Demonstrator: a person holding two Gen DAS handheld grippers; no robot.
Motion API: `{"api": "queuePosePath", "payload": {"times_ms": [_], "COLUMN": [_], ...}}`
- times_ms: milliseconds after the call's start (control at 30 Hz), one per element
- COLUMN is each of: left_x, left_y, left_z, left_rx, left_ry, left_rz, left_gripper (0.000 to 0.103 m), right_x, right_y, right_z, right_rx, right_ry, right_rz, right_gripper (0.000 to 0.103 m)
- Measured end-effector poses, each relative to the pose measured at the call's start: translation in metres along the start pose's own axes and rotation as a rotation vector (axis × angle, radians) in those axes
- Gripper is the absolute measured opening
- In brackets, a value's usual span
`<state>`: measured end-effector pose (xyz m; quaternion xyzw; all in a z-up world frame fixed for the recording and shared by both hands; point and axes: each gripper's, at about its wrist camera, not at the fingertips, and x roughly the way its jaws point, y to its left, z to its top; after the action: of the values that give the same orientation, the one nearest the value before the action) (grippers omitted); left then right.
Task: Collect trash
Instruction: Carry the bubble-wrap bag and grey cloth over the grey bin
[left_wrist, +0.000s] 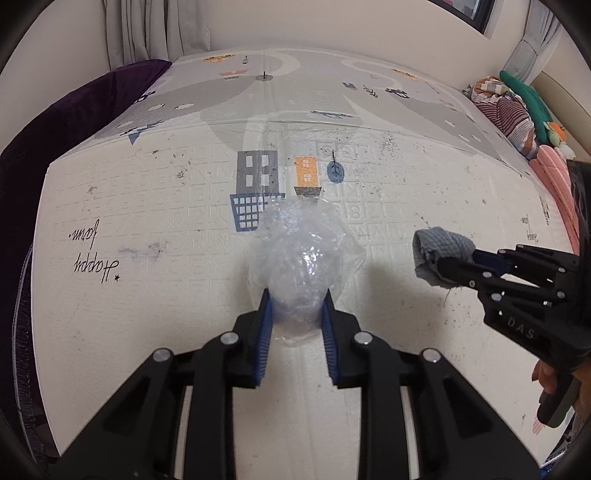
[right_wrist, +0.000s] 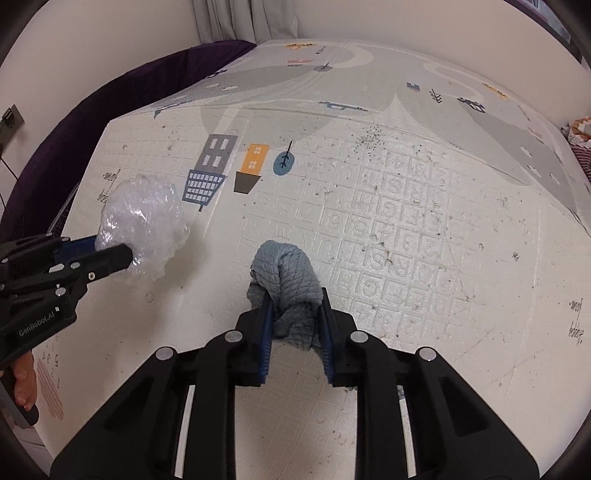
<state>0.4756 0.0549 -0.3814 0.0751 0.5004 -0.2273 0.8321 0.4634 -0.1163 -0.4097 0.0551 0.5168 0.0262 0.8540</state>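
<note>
Two tools, both clenched: the left tool (left_wrist: 295, 306) grips a crinkly clear plastic wad (left_wrist: 303, 258), rounded, above the foam mat (left_wrist: 147, 295); the right tool (right_wrist: 295, 306) pinches a quilted grey rag (right_wrist: 288, 280), bunched and pointing far. "Happy farm" (left_wrist: 94, 251) is printed on the mat.

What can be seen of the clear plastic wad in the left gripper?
The clear plastic wad is a crumpled, rounded ball of thin transparent film, glossy with white glints. The left gripper is shut on its near end, blue pads pressing both sides. In the right wrist view it appears raised above the play mat, touching nothing else.
</note>
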Motion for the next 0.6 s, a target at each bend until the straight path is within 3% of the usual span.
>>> {"api": "queuePosePath", "payload": {"times_ms": [233, 600], "left_x": [-0.062, -0.191], "left_y": [-0.006, -0.034], "left_z": [-0.035, -0.102], "left_rx": [-0.001, -0.042], "left_ry": [0.017, -0.014], "left_rz": [-0.002, 0.021], "left_gripper": [0.025, 0.025], "right_x": [-0.066, -0.192], "right_y": [0.021, 0.062], "right_z": [-0.015, -0.075], "right_rx": [-0.017, -0.057], "right_ry": [-0.004, -0.011], "right_rz": [0.004, 0.047], "right_gripper": [0.02, 0.02]}}
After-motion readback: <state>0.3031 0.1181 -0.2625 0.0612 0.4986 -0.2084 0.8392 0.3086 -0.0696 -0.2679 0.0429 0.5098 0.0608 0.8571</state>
